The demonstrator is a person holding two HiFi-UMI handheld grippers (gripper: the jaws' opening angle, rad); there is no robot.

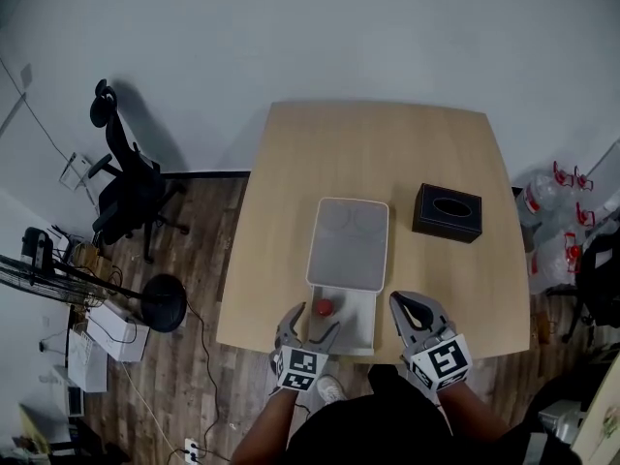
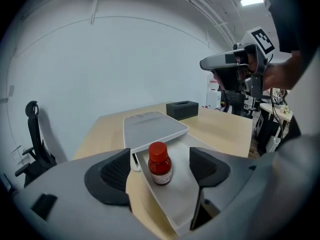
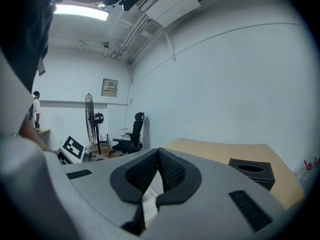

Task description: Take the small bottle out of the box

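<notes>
The small bottle (image 2: 160,164) has a red cap and stands up inside the white box (image 2: 186,186), close to the wall at the box's 9 o'clock side. It looks light and hard, and its smooth sides may be slippery. I think the best place to hold it is the round middle, under the cap, with a soft squeeze.

The left gripper (image 1: 310,328) has its jaws spread, one on each side of the bottle, not touching it yet. The right gripper (image 3: 158,174) has its jaws pressed together with nothing in them, up in the air at 3 o'clock from the box.

The box lid (image 1: 349,245) lies open at 12 o'clock. The table (image 1: 387,148) is flat, light wood. A black tissue box (image 1: 448,212) sits at 2 o'clock. On the wood floor (image 1: 199,356), an office chair (image 1: 126,187) stands at 10 o'clock and a fan (image 1: 97,281) at 9 o'clock.
</notes>
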